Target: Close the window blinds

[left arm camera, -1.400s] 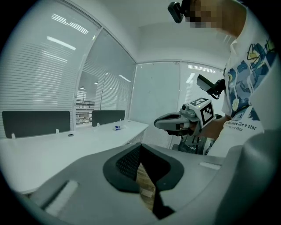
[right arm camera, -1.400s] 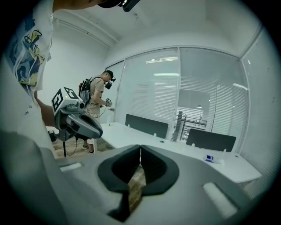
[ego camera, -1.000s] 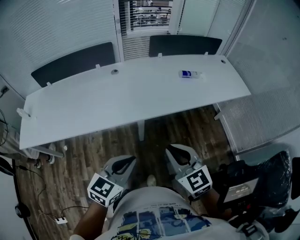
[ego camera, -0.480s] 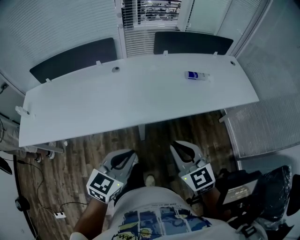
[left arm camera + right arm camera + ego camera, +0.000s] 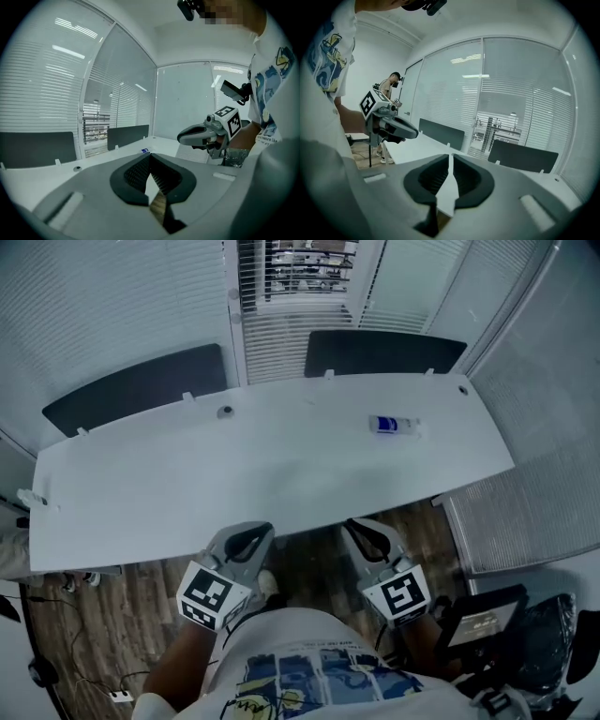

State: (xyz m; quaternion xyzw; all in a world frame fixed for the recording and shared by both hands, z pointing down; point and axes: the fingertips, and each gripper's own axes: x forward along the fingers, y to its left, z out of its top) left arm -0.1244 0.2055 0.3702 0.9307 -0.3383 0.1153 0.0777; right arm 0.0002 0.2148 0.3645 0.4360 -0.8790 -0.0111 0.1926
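Faces blinds (image 5: 281,329) across the far windows, behind the desk and well apart from both grippers; sees a room through the middle slats. Stands at the near edge of a white desk (image 5: 187,484) backed by two dark panels (image 5: 141,385). Holds the left gripper (image 5: 249,538) and right gripper (image 5: 367,531) side by side, apart, pointing toward the desk, each with jaws pressed together on nothing. Sees a small bottle (image 5: 392,426) lying on the desk's right.
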